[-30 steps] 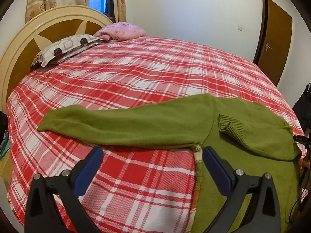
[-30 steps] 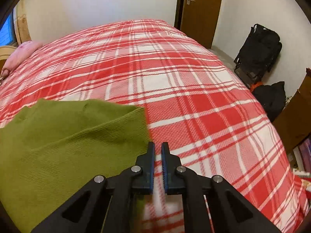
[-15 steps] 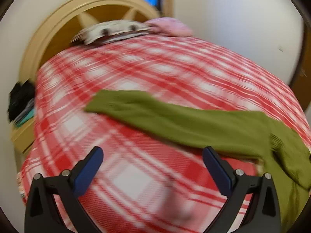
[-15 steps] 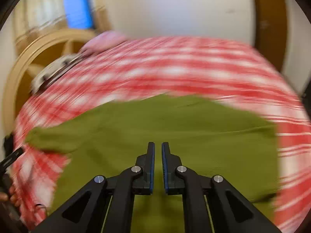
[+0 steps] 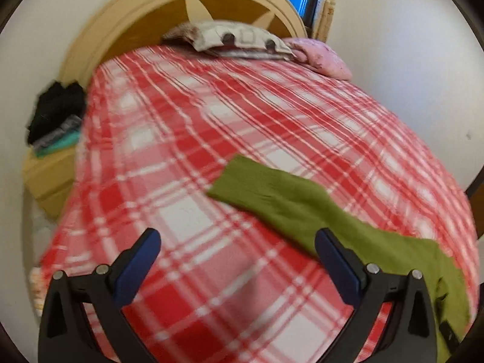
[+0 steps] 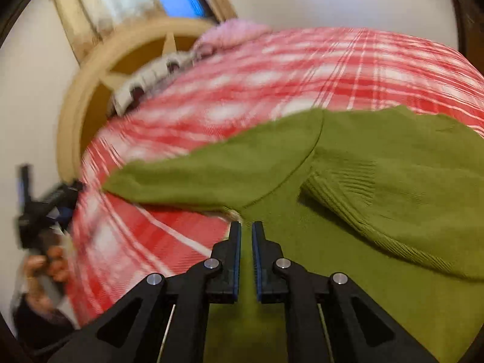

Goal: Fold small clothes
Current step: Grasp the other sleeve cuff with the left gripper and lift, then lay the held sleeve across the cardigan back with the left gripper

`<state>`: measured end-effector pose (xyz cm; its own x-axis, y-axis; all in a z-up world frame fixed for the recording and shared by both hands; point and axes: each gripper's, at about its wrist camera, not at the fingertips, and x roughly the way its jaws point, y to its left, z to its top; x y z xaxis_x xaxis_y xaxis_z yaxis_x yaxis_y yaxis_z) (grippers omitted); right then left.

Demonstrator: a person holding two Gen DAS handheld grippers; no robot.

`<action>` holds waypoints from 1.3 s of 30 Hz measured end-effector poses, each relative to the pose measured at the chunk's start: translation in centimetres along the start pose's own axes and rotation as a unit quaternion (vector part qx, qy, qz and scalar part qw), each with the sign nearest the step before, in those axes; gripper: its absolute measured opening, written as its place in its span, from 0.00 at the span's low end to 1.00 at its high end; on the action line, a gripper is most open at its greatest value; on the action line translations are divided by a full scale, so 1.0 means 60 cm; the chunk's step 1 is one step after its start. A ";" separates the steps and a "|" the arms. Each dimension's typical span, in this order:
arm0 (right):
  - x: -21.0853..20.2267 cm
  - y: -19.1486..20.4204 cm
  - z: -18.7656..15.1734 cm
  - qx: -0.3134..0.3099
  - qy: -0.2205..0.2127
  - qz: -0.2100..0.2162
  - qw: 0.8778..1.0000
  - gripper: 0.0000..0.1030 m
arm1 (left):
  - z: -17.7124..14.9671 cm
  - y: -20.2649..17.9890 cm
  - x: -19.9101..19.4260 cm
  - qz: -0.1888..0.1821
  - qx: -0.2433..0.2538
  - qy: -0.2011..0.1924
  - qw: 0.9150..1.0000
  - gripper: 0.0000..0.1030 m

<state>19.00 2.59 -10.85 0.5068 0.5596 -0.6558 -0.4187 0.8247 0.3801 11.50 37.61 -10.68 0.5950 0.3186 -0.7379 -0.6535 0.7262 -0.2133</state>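
Left gripper (image 5: 236,251): we are holding its jaws wide apart, nothing between them, above the red plaid bedspread (image 5: 187,139). The outstretched sleeve (image 5: 272,190) of the green sweater (image 6: 348,242) is lying ahead of it and toward its right finger, cuff end pointing away toward the headboard (image 5: 145,15). We judge the wide opening is in readiness to take that sleeve, which is not yet folded in.

Right gripper (image 6: 245,236): we are carrying its jaws nearly together, a narrow slit between the pads, with no cloth visibly pinched. It is hovering over the sweater body, close to the armpit where the sleeve meets the body. To its right the other sleeve (image 6: 402,208) is already lying across the chest, ribbed cuff showing, so that side seems done.

The sweater is spread flat on the bed so each part can be turned over in place. Both views are motion-blurred. Pillows (image 5: 242,39) are sitting far ahead, by the headboard.
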 end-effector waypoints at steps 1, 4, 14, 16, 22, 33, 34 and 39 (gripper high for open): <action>-0.015 0.003 -0.002 0.003 -0.009 0.001 1.000 0.07 | 0.004 -0.005 0.016 -0.013 -0.011 0.013 1.000 1.00; -0.055 0.011 -0.010 0.007 -0.032 -0.008 0.999 0.07 | 0.011 -0.018 0.057 -0.031 -0.043 0.041 0.998 0.94; -0.095 -0.034 -0.047 0.104 -0.025 0.032 0.994 0.07 | 0.019 -0.014 0.104 -0.053 -0.128 0.043 0.989 0.51; -0.102 -0.039 -0.051 0.110 -0.029 0.030 0.993 0.07 | 0.021 -0.008 0.114 -0.063 -0.132 0.053 0.988 0.16; -0.152 -0.053 -0.049 0.111 -0.087 -0.009 0.990 0.08 | 0.017 -0.013 0.098 -0.052 -0.106 0.036 0.992 0.06; -0.279 -0.142 -0.048 0.162 -0.171 -0.095 0.967 0.08 | -0.018 -0.290 -0.069 -0.127 0.151 -0.093 0.976 0.06; -0.284 -0.151 -0.051 0.172 -0.172 -0.095 0.965 0.08 | -0.037 -0.323 -0.088 -0.146 0.181 -0.099 0.968 0.06; -0.315 -0.195 -0.067 0.228 -0.197 -0.053 0.952 0.08 | -0.137 -0.451 -0.148 -0.225 0.266 -0.080 0.934 0.06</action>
<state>11.30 -17.99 -5.52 0.8086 0.3847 -0.4451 -0.0240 0.7775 0.6284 20.04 10.12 -3.62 0.8435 -0.0356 -0.5360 -0.0211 0.9948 -0.0992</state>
